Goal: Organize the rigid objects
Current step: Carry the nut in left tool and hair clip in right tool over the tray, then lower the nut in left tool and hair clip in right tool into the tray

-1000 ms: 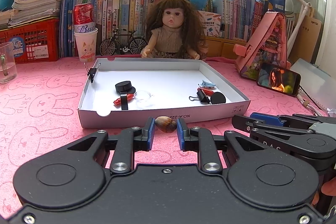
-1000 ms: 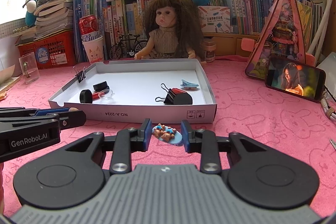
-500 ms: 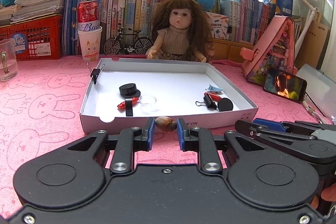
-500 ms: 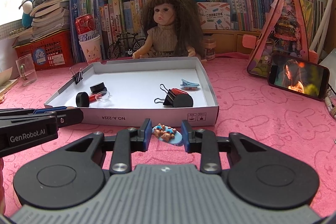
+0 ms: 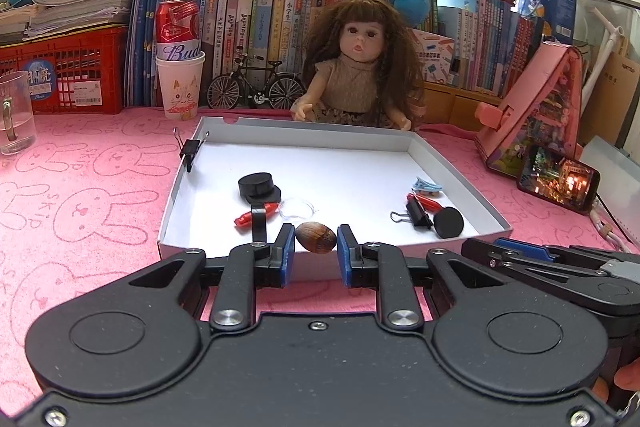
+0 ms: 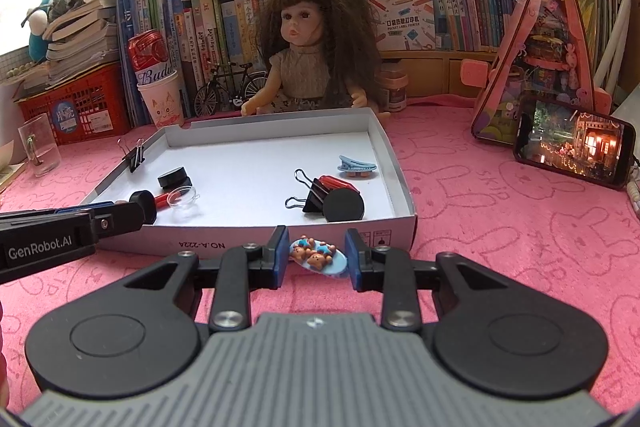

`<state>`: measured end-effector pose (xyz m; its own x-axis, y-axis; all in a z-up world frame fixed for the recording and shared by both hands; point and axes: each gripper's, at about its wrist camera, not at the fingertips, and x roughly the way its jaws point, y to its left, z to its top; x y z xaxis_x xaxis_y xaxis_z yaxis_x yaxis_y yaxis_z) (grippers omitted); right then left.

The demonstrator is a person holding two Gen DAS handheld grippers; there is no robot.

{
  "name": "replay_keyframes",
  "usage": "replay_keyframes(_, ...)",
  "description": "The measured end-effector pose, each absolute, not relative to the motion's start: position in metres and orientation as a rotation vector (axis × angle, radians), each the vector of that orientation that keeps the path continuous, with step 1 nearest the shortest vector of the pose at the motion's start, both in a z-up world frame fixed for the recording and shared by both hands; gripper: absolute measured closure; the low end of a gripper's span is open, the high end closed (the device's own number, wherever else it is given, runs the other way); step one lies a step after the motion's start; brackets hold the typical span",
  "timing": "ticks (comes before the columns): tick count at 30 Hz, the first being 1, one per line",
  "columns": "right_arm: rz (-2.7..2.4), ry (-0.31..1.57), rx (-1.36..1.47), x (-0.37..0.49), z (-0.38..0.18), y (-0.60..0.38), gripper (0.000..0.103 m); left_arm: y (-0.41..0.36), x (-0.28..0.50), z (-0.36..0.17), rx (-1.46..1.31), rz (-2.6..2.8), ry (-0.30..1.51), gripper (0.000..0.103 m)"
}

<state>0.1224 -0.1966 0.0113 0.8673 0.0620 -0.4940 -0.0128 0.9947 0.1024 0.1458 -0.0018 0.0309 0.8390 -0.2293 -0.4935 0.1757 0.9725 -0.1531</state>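
Observation:
My left gripper (image 5: 316, 251) is shut on a small brown oval piece (image 5: 316, 236), held just above the near wall of the white shallow box (image 5: 304, 137). My right gripper (image 6: 316, 258) is shut on a light-blue oval clip with little bears (image 6: 318, 257), held low in front of the same box (image 6: 394, 163). Inside the box lie black round caps (image 5: 258, 185), a red piece (image 5: 244, 219), a clear lid (image 5: 298, 209), black binder clips (image 6: 312, 193) and a blue hair clip (image 6: 356, 165). The left gripper's arm (image 6: 60, 231) shows at the left of the right wrist view.
A doll (image 5: 360, 75) sits behind the box before a row of books (image 5: 256, 11). A paper cup with a can (image 5: 179, 83), a glass mug (image 5: 14, 119), a red crate (image 5: 60, 75), a pink toy house (image 5: 532, 115) and a phone (image 5: 558, 179) stand on the pink cloth.
Both grippers have moved forward toward the box, each keeping its piece; the box looks nearer and the brown piece now overlaps the box's front wall.

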Motion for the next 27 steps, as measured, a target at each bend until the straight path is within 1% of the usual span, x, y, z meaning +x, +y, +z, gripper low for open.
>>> replay_keyframes(10,0.031,0.529,0.096,0.136,0.01,-0.198,0.067,0.004,0.165,0.032,-0.123,-0.192,0.539,0.082)
replay_keyframes(27,0.056,0.506,0.089,0.142,0.028,-0.2,0.068,0.014,0.181,0.035,-0.159,-0.158,0.549,0.082)
